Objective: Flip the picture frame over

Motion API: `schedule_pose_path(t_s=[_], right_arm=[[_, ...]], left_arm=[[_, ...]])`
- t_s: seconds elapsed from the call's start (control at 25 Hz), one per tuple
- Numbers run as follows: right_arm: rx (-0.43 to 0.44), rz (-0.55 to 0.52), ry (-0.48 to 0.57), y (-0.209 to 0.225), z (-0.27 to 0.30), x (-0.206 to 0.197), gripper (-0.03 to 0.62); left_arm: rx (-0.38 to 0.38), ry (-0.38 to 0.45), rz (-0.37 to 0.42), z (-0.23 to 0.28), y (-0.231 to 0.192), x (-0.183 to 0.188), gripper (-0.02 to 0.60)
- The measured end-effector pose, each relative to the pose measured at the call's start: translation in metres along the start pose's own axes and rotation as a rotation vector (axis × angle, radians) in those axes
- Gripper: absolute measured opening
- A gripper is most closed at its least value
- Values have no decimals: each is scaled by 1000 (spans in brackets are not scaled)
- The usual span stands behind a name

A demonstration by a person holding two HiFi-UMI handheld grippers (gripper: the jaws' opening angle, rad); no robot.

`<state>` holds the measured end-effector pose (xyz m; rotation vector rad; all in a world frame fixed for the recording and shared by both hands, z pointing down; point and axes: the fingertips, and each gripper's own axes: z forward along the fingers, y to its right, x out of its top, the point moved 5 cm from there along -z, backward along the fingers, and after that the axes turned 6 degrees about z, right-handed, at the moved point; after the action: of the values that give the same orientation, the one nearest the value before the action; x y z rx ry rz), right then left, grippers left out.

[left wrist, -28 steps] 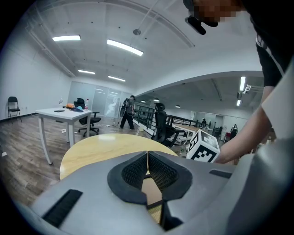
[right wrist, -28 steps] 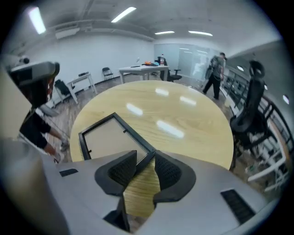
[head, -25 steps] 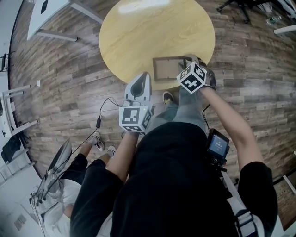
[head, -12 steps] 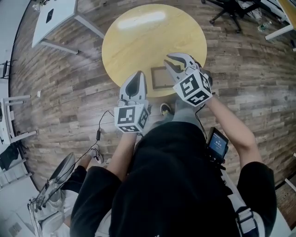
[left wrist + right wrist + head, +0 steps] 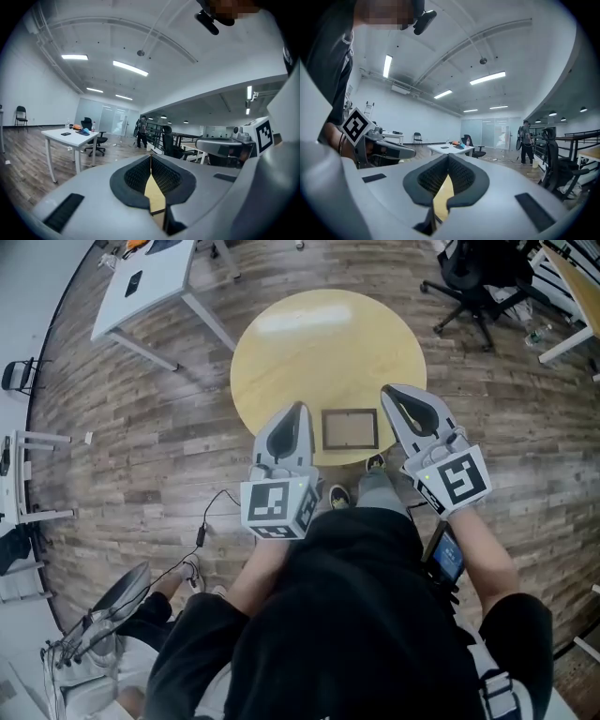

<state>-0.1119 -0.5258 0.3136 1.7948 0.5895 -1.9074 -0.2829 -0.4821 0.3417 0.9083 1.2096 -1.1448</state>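
Forearms reach forward from the person's body and hold both tools up in front of the chest, side by side and well above the round wooden table. The left hand-held gripper points ahead, roughly level, with its marker cube facing the head camera. Its own view shows its pads pressed together with nothing between them. The right hand-held gripper is held level too, angled slightly inward, its marker cube tilted toward the camera. Its jaws have just been closing and now sit clenched on nothing, as its own view confirms. The picture frame lies flat on the table near the edge closest to the person. In the head view it shows between the two tools, touched by neither. A white desk stands beyond the table to the left and an office chair to the right. A second ago the right hand-held gripper was down at the right end of the frame. Half a second ago it had lifted off with its jaws spread wide. Now it is raised clear and closed. The left hand-held gripper, which hung low beside the table edge, has also come up and stays shut throughout. The frame lies flat by that near edge as before.
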Motion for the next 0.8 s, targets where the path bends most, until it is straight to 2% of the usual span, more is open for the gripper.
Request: schedule_pose_path(t_s=[0.2, 0.8], right_arm=[[-25, 20, -9, 5, -6, -4, 18], [0, 20, -23, 7, 1, -9, 18]], left_arm=[[-10, 11, 16, 1, 2, 5, 23], [-50, 2, 7, 4, 4, -2, 23]])
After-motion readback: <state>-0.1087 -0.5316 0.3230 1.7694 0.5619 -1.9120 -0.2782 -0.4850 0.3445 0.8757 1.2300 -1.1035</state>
